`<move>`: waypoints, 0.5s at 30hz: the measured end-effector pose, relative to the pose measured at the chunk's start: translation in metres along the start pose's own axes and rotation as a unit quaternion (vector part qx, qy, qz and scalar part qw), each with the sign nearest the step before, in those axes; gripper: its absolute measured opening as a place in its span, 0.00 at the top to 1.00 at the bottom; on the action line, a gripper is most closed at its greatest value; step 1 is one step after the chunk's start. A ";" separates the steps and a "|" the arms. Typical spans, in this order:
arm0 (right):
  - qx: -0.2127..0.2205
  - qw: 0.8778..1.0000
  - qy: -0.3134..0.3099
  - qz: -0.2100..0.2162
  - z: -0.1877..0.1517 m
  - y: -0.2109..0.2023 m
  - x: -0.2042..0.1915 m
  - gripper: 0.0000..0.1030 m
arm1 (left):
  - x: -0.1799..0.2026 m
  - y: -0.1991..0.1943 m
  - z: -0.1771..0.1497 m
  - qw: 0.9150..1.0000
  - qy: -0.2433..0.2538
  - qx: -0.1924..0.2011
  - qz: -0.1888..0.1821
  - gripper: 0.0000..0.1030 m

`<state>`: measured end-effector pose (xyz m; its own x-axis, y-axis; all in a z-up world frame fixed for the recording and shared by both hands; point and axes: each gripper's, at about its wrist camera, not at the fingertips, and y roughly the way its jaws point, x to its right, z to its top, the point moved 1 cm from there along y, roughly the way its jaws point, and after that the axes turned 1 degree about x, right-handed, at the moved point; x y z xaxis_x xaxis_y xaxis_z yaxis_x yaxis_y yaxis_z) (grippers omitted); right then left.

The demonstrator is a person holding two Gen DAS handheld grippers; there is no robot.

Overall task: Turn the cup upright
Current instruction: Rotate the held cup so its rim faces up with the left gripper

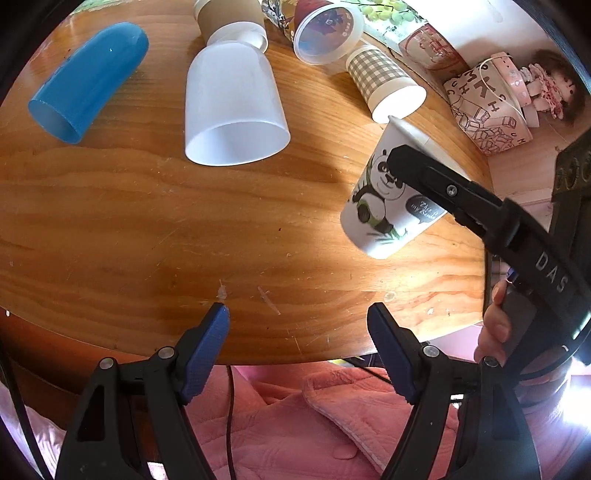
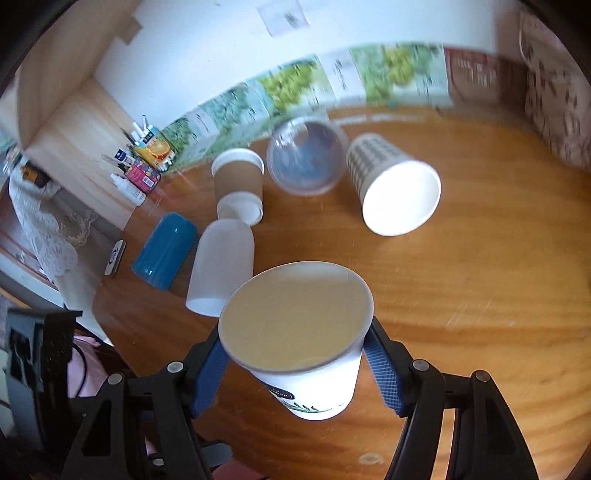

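Note:
My right gripper [image 2: 295,363] is shut on a white paper cup with a panda print [image 2: 306,354], held mouth-up and tilted above the wooden table [image 2: 480,277]. In the left wrist view the same panda cup [image 1: 384,199] hangs over the table's right side, clamped by the right gripper's black finger [image 1: 436,181]. My left gripper [image 1: 299,321] is open and empty at the table's near edge. Other cups lie on their sides: a blue one [image 1: 88,77], a frosted white one [image 1: 232,107], a checked one [image 1: 384,81].
A brown-sleeved cup [image 1: 229,18] and a clear plastic cup [image 1: 328,33] lie at the back. A doll [image 1: 550,85] and a patterned bag [image 1: 487,107] sit off the right edge. Pink bedding [image 1: 295,424] lies below the table. Bottles and boxes [image 2: 144,162] stand at the back left.

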<state>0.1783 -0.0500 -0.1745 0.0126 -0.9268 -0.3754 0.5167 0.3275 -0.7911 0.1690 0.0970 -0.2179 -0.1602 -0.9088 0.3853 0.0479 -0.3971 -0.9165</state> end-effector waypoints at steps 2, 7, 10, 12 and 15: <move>0.023 0.999 -0.024 -0.003 -0.002 -0.003 -0.005 0.31 | 0.000 0.001 -0.002 1.000 0.001 -0.002 0.001 0.22; 0.086 0.992 -0.095 -0.010 -0.017 -0.008 -0.012 0.31 | 0.001 0.004 -0.005 1.000 -0.001 -0.006 0.005 0.22; 0.109 0.987 -0.121 -0.006 -0.027 -0.006 -0.015 0.31 | 0.000 0.005 -0.007 1.000 -0.001 -0.008 0.007 0.22; 0.113 0.986 -0.126 -0.002 -0.032 -0.004 -0.014 0.31 | 0.000 0.004 -0.009 1.000 -0.002 -0.008 0.010 0.22; 0.115 0.986 -0.123 0.004 -0.034 -0.002 -0.011 0.31 | -0.001 0.004 -0.012 1.000 -0.003 -0.010 0.012 0.22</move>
<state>0.1481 -0.0342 -0.1854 0.2093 -0.9502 -0.2310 0.6955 0.3107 -0.6479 0.1570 0.0977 -0.2231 -0.1535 -0.9191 0.3629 0.0325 -0.3718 -0.9278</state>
